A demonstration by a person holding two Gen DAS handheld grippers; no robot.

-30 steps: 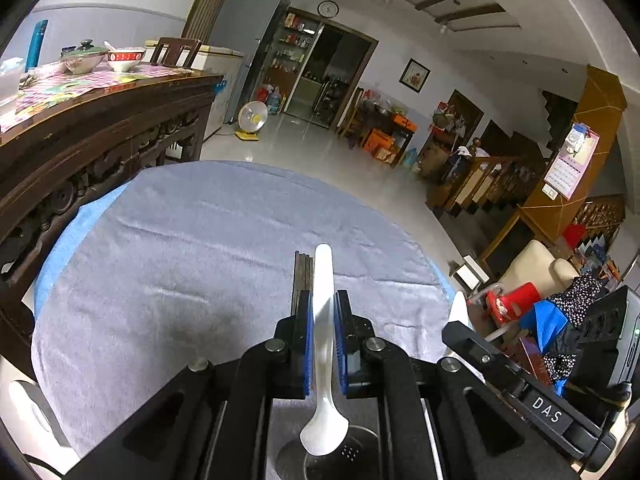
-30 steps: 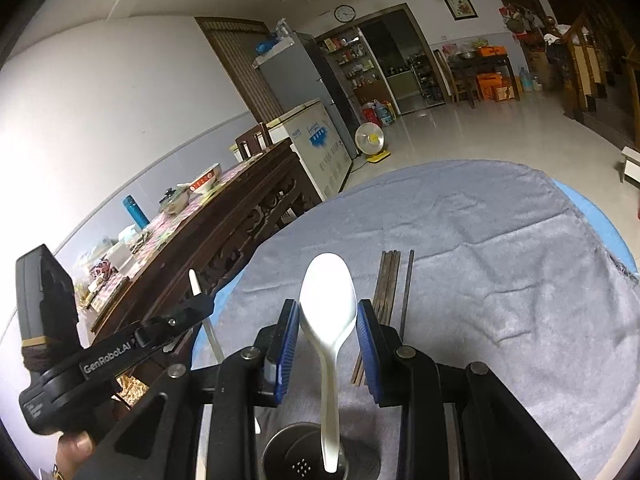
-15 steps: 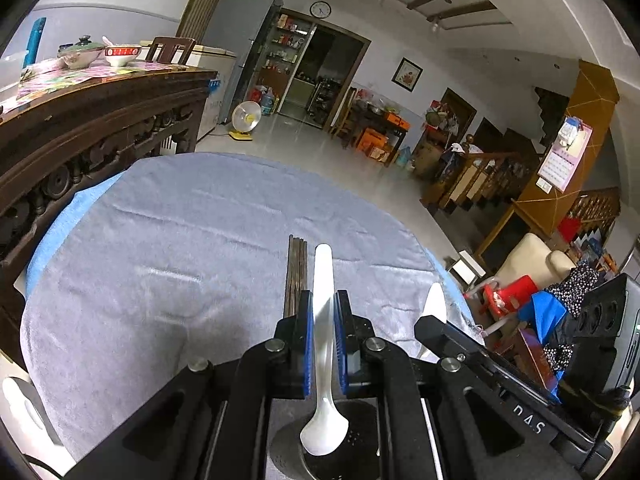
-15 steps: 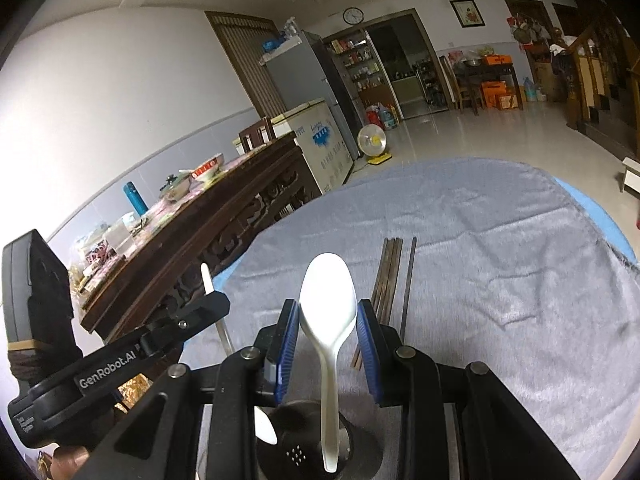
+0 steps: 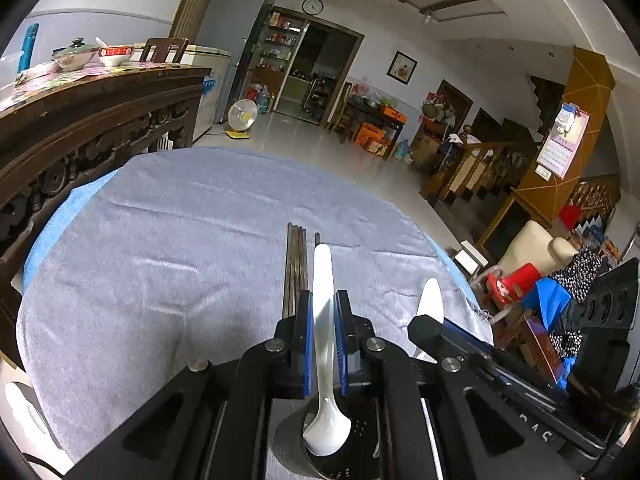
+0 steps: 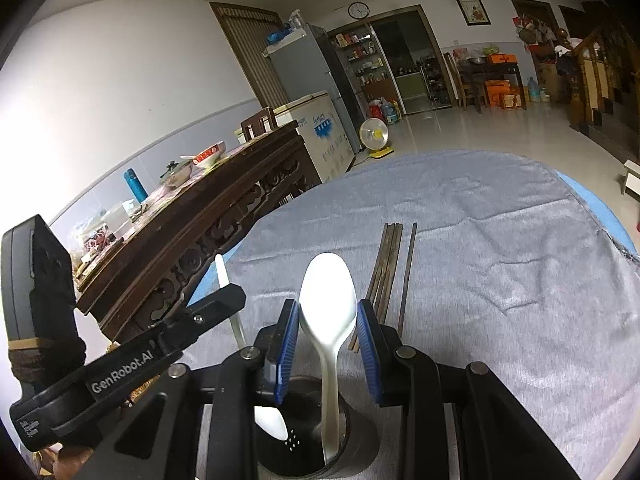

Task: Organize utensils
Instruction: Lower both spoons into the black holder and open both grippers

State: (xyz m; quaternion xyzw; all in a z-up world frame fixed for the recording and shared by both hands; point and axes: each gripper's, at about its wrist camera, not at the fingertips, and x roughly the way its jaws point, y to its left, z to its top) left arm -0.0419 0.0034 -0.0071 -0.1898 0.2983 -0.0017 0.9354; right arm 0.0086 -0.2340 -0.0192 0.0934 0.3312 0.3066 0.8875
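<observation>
left tool (image 5: 323,312): we read it as clenched on a white spoon (image 5: 325,360), blue pads tight against the handle; bowl end points down into the holder at bottom centre of the left wrist frame.
right tool (image 6: 327,328): pads sit either side of the second white spoon (image 6: 329,320), bowl end up. Small gaps visible beside the bowl, so we cannot tell if it is gripping or has let go.
holder: perforated metal cup (image 6: 316,440), bottom centre of the right wrist frame, standing on the surface. The right spoon's handle is already down inside it; the left spoon's bowl (image 6: 271,422) shows just inside the rim at lower left.
chopsticks (image 6: 390,276): dark bundle lying flat on the grey cloth (image 6: 500,280), centre of frame, just beyond the cup. One stick lies slightly apart to the right of the rest. Untouched, not in the cup.
surface: round, cloth-covered, blue edge (image 5: 60,220) showing at mid-left of the left wrist frame. We see no other utensils on it.
done: our judgement is both spoons are at or in the cup, release pending for at least the left one.
left: free both spoons, pull the tools clear, then gather the chopsticks and stand them in the cup.
progress: roughly halfway, we'd say.
risk: the loose stick may need a separate pick.
</observation>
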